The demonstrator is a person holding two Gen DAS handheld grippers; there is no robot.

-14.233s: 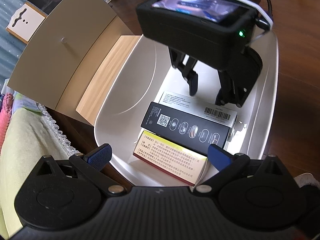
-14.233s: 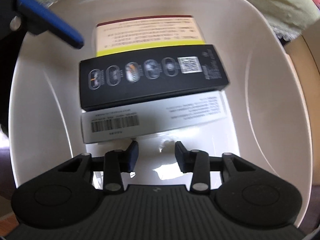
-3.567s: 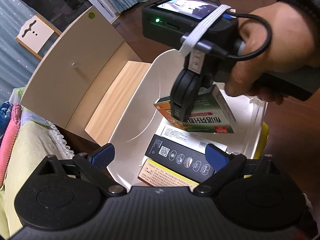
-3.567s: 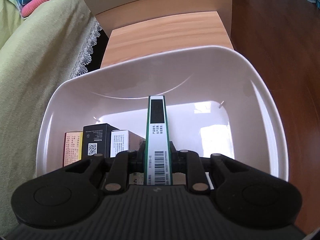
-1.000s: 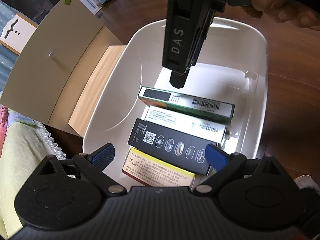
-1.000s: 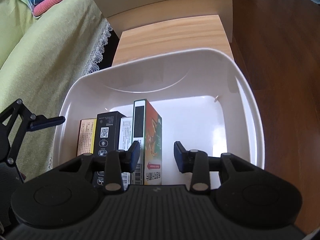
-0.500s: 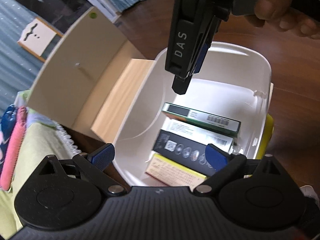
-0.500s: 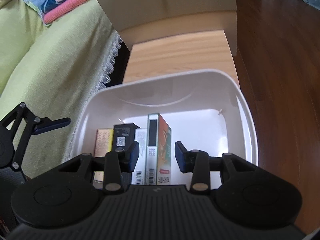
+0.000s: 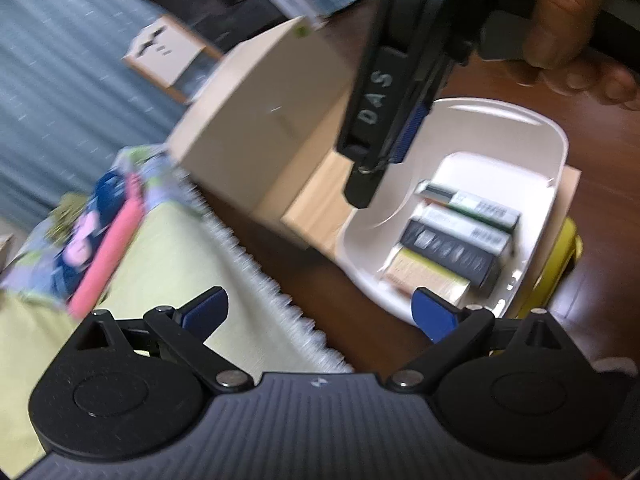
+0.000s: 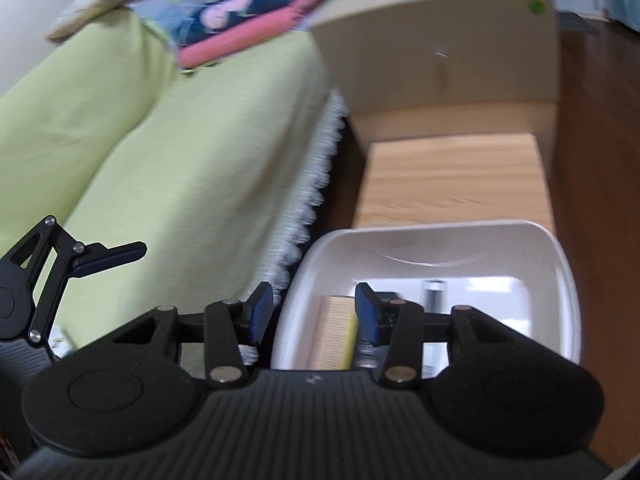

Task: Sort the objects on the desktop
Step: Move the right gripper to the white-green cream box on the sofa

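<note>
A white plastic tub (image 9: 554,148) holds several flat boxes side by side on edge: a green one (image 9: 476,205), a white one (image 9: 466,229), a black one (image 9: 448,250) and a yellow one (image 9: 424,278). My left gripper (image 9: 320,312) is open wide and empty, raised above and short of the tub. A hand (image 9: 560,20) holds my right gripper (image 9: 374,168) high over the tub's left rim. Its jaws are opening, with nothing between them (image 10: 314,314). In the right wrist view the tub (image 10: 440,234) lies below, the yellow box (image 10: 334,332) showing past the pads.
A beige cabinet (image 9: 260,128) and a light wooden board (image 10: 452,176) stand behind the tub. A lime-green sofa cover (image 10: 180,160) with a lace edge fills the left, with folded pink and blue cloth (image 10: 248,20) on it. Something yellow (image 9: 560,264) sits under the tub.
Both grippers have risen and pulled back from the tub, which now looks smaller. The views have swung left toward the sofa. The green box released earlier stands in the tub.
</note>
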